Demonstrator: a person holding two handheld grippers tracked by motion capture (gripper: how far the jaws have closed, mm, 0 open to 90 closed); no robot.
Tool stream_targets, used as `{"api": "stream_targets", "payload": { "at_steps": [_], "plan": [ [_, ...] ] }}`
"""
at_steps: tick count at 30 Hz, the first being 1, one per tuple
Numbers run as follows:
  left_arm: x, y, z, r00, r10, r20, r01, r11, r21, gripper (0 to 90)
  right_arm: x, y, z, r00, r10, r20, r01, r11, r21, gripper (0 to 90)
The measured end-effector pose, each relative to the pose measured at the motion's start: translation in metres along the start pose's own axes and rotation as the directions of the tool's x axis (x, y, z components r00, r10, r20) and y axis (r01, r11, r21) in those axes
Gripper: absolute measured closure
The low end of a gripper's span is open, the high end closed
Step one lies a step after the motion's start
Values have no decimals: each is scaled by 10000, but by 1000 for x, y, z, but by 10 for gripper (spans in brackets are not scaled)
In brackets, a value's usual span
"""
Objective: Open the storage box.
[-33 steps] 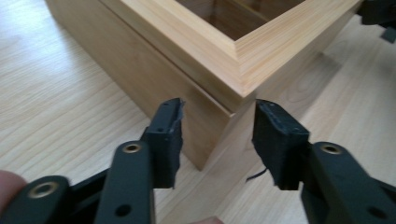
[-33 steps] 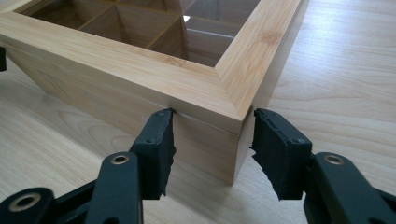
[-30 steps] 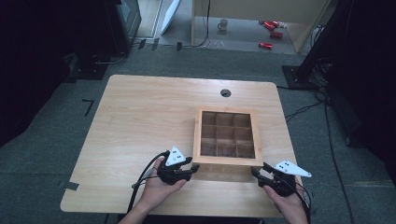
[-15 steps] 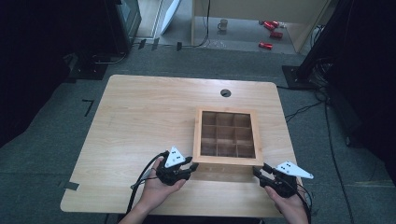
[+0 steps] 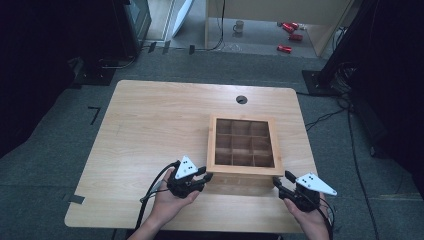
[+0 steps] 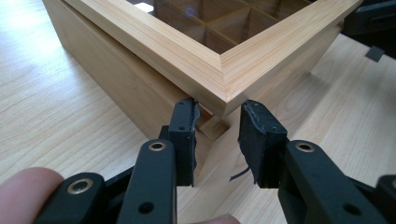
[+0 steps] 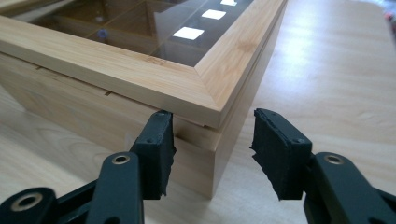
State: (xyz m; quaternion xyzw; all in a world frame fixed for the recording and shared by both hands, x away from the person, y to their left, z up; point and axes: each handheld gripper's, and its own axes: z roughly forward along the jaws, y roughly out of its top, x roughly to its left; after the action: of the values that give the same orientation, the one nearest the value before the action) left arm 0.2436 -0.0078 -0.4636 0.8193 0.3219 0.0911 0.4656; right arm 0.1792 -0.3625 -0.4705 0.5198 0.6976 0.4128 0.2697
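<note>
Two grippers sit at the near corners of the wooden box (image 5: 244,145), which rests on the right half of the table (image 5: 150,130), its glass-paned lid showing nine compartments. On my left, my left gripper (image 5: 200,178) has its jaws spread, straddling the box's near left corner just under the lid's overhanging frame (image 6: 219,60), the left pad (image 6: 184,135) close against the box wall. On my right, my right gripper (image 5: 280,184) is likewise spread around the near right corner (image 7: 212,140), pads either side of it and below the lid's edge.
</note>
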Motion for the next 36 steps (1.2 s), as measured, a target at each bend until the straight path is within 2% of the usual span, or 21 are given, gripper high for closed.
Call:
{"api": "stream_targets", "payload": {
  "at_steps": [4,8,14,16,19,22,28,30,34,36],
  "plan": [
    [0,2,-1,9999,-67,87,68,9999,-102,668,6,1,-1,9962,-729,481,745,9967,-318,467],
    [1,2,0,9996,-185,213,185,9998,-19,600,9,-1,0,9883,-1314,771,1346,9902,-381,468],
    [0,0,-5,9998,37,205,-37,10000,1,500,13,-1,1,9843,-1579,788,1638,9837,-745,469],
    [1,-1,-7,10000,55,18,-55,10000,22,423,13,0,0,9838,-1616,778,1681,9821,-850,470],
    [5,-5,-12,9990,-63,-451,71,9998,186,255,13,1,0,9835,-1636,766,1705,9808,-946,470],
    [13,-12,-16,9961,-253,-845,282,9990,335,166,13,2,-1,9839,-1630,739,1702,9798,-1048,470],
    [31,-29,-12,9918,-518,-1167,586,9967,556,141,12,6,-2,9828,-1711,690,1788,9756,-1276,470],
    [36,-34,-8,9897,-734,-1232,831,9937,756,141,11,7,-2,9828,-1728,658,1803,9745,-1338,470],
    [45,-41,-3,9805,-935,-1727,1156,9857,1223,142,10,12,-2,9803,-1898,552,1958,9706,-1404,469],
    [49,-43,-3,9774,-1038,-1842,1295,9826,1332,142,9,14,-3,9811,-1872,495,1926,9701,-1476,469]
  ]
}}
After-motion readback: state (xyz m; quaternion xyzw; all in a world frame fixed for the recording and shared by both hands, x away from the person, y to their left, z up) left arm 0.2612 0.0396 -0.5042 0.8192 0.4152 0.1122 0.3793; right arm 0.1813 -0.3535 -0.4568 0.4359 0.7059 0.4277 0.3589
